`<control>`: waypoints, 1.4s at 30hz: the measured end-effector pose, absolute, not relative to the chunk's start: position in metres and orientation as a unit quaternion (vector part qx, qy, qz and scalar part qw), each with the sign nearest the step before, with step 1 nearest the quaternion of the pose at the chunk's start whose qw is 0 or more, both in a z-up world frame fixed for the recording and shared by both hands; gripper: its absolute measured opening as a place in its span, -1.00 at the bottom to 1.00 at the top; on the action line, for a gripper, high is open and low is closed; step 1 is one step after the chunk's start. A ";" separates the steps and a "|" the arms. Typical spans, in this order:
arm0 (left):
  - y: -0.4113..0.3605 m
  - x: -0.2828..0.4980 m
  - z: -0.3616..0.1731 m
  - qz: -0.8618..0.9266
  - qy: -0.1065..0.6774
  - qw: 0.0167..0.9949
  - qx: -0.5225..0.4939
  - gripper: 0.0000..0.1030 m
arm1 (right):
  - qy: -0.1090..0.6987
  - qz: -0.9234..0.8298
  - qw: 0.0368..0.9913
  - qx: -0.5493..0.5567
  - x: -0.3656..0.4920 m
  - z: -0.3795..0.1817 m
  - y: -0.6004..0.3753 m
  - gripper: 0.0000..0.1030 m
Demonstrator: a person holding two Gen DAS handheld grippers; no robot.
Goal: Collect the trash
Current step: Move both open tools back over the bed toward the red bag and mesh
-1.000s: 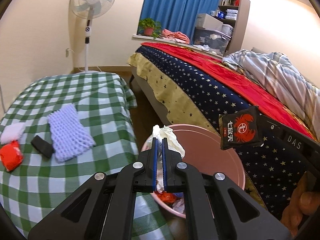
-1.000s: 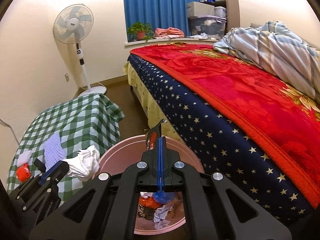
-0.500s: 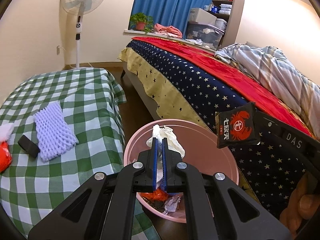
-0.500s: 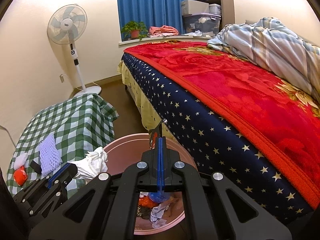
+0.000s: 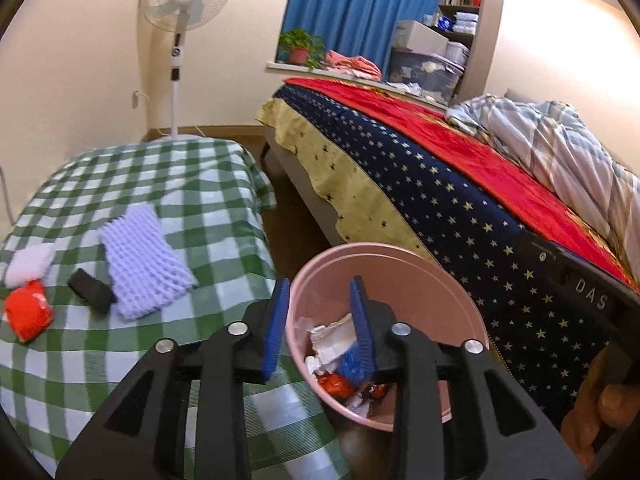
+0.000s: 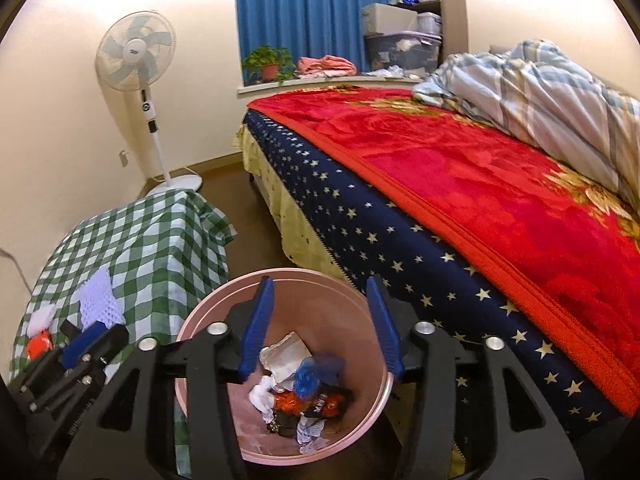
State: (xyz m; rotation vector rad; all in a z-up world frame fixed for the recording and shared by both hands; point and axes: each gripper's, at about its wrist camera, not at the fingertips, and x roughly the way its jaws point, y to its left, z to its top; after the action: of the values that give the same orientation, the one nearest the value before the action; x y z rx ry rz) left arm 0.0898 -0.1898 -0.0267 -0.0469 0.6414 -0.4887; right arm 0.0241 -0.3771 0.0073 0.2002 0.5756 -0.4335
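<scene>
A pink bin (image 5: 360,249) stands on the floor between the checked table and the bed. My left gripper (image 5: 320,285) hangs over the bin's near left rim. Its jaws are opening and nothing is between them. My right gripper (image 6: 320,283) is above the bin (image 6: 280,273); its jaws are opening too, with nothing between the blue pads. Crumpled white paper (image 6: 285,357), a blue scrap (image 6: 308,372) and a black and orange packet (image 6: 324,400) lie inside. On the table remain a purple foam net (image 5: 144,256), a black block (image 5: 92,292), a red wrapper (image 5: 28,316) and a white foam piece (image 5: 28,264).
The green checked table (image 5: 192,184) is at the left and the bed with a starred navy cover (image 5: 440,208) at the right. A standing fan (image 5: 176,12) is by the far wall. A person's hand (image 5: 600,412) shows at the lower right. The left gripper (image 6: 92,336) appears beside the table in the right wrist view.
Both grippers have gone from shut to open. The white tissue has left the left gripper and the black crab-print packet has left the right one; neither hangs above the bin any more.
</scene>
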 end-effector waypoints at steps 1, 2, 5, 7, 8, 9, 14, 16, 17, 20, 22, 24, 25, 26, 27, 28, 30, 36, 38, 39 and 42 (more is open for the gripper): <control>-0.185 0.088 -0.024 -0.232 0.309 0.922 -0.023 -0.19 | 0.282 -0.204 0.933 0.095 0.024 0.008 -0.374 0.16; -0.182 0.087 -0.023 -0.227 0.307 0.924 -0.023 -0.12 | 0.281 -0.197 0.935 0.092 0.024 0.008 -0.370 0.25; -0.169 0.083 -0.016 -0.204 0.294 0.934 -0.021 0.16 | 0.276 -0.186 0.940 0.077 0.024 0.010 -0.360 0.59; -0.160 0.080 -0.012 -0.191 0.288 0.938 -0.022 0.31 | 0.275 -0.177 0.942 0.074 0.024 0.012 -0.354 0.78; -0.156 0.079 -0.011 -0.187 0.287 0.939 -0.023 0.37 | 0.276 -0.173 0.943 0.074 0.024 0.012 -0.352 0.79; -0.151 0.079 -0.011 -0.184 0.287 0.940 -0.024 0.39 | 0.278 -0.168 0.943 0.073 0.025 0.012 -0.349 0.82; -0.132 0.077 -0.010 -0.155 0.283 0.946 -0.033 0.40 | 0.281 -0.147 0.945 0.074 0.025 0.012 -0.338 0.84; -0.124 0.077 -0.010 -0.133 0.280 0.950 -0.034 0.40 | 0.280 -0.143 0.947 0.067 0.026 0.012 -0.331 0.85; -0.121 0.077 -0.010 -0.128 0.279 0.951 -0.036 0.40 | 0.280 -0.142 0.947 0.065 0.026 0.012 -0.328 0.85; -0.110 0.078 -0.008 -0.108 0.274 0.955 -0.043 0.40 | 0.277 -0.137 0.949 0.057 0.028 0.012 -0.319 0.85; -0.102 0.080 -0.007 -0.095 0.271 0.957 -0.051 0.40 | 0.276 -0.131 0.951 0.051 0.031 0.012 -0.313 0.85; -0.097 0.081 -0.006 -0.091 0.270 0.957 -0.058 0.40 | 0.276 -0.127 0.952 0.047 0.032 0.012 -0.308 0.85; -0.093 0.082 -0.007 -0.087 0.272 0.956 -0.060 0.40 | 0.276 -0.124 0.952 0.045 0.034 0.012 -0.306 0.85; -0.090 0.084 -0.008 -0.082 0.273 0.956 -0.062 0.40 | 0.276 -0.121 0.952 0.044 0.035 0.011 -0.304 0.85; -0.088 0.083 -0.008 -0.079 0.274 0.956 -0.064 0.40 | 0.278 -0.118 0.952 0.043 0.036 0.010 -0.301 0.85; -0.085 0.084 -0.009 -0.075 0.276 0.956 -0.067 0.40 | 0.280 -0.115 0.952 0.042 0.038 0.009 -0.299 0.85; -0.079 0.087 -0.012 -0.069 0.281 0.954 -0.076 0.40 | 0.284 -0.112 0.951 0.043 0.042 0.007 -0.296 0.85; -0.066 0.092 -0.020 -0.058 0.286 0.953 -0.082 0.38 | 0.291 -0.094 0.951 0.047 0.053 0.001 -0.284 0.84; -0.062 0.093 -0.022 -0.055 0.288 0.952 -0.083 0.33 | 0.292 -0.087 0.951 0.049 0.056 0.000 -0.281 0.82; -0.060 0.094 -0.023 -0.053 0.289 0.952 -0.084 0.29 | 0.292 -0.083 0.951 0.051 0.058 -0.002 -0.278 0.79; -0.052 0.097 -0.028 -0.047 0.292 0.951 -0.091 0.20 | 0.295 -0.063 0.951 0.063 0.066 -0.007 -0.271 0.58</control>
State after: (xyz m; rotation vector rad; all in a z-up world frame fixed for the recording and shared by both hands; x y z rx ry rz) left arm 0.0965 -0.0521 -0.0280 -0.1855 0.5941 -0.0950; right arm 0.0656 -0.2707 -0.0074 0.1278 0.6005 -0.1275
